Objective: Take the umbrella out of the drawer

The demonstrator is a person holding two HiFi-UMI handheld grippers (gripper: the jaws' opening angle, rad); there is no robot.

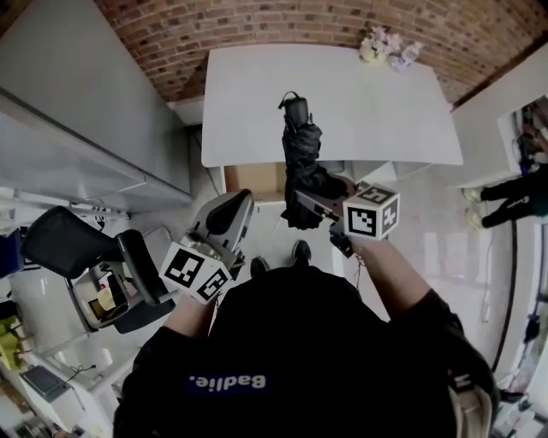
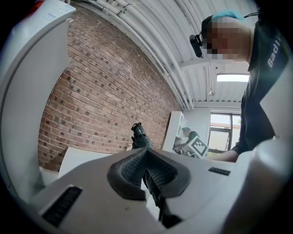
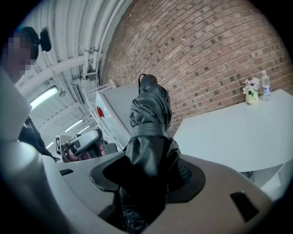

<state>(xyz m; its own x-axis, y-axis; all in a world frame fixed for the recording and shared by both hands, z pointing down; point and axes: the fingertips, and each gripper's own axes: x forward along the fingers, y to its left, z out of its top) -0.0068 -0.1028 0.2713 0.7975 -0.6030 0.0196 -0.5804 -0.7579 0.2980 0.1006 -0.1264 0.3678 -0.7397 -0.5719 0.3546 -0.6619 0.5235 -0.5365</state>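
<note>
A black folded umbrella (image 1: 301,162) stands upright with its handle on top, in front of the white table (image 1: 377,111). My right gripper (image 1: 310,202) is shut on its lower part; in the right gripper view the umbrella's fabric (image 3: 149,123) fills the space between the jaws of that gripper (image 3: 149,183). The open drawer (image 1: 255,180) shows its brown inside just under the table's edge, left of the umbrella. My left gripper (image 1: 242,201) hangs lower left of the drawer, apart from it, jaws together and empty (image 2: 146,157). From there the umbrella (image 2: 138,135) shows behind the jaws.
Flowers (image 1: 377,43) and a water bottle (image 1: 408,55) stand at the table's far edge. A black office chair (image 1: 77,248) is at the left, beside a grey cabinet (image 1: 86,120). Another person (image 1: 514,197) is at the right. A brick wall (image 1: 282,21) backs the table.
</note>
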